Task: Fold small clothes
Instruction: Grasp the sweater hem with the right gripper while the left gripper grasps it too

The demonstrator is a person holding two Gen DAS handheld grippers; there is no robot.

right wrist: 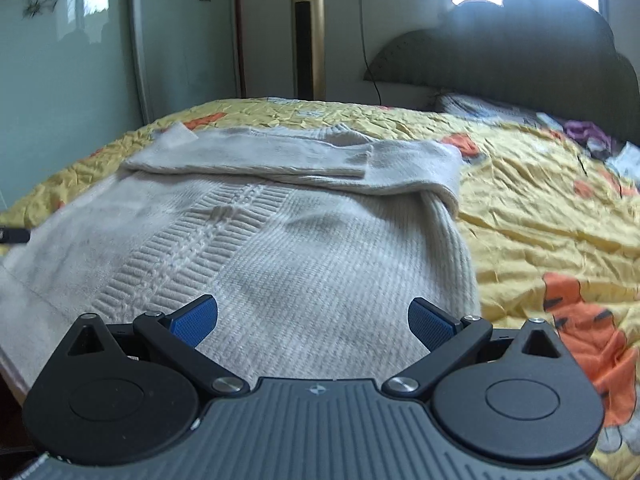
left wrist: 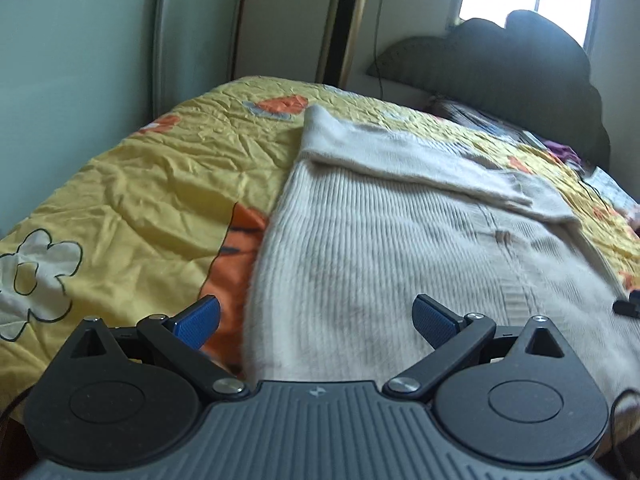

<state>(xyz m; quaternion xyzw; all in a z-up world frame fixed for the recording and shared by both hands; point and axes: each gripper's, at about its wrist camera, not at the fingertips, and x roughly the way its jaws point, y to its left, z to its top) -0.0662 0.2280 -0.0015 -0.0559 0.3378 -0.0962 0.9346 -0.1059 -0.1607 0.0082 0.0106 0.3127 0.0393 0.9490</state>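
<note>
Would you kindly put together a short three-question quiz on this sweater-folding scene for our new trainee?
1. True or false: the left hand-held gripper is clamped on the cream knit sweater.
2. Multiple choice: the sweater's sleeves lie (A) hanging off the bed, (B) folded across the sweater's far end, (C) rolled into a ball.
3. Fill in: the sweater rests on a ______ quilt printed with orange cartoon figures.

Key:
1. False; both it and the right hand-held gripper are open and hold nothing.
2. B.
3. Yellow.
</note>
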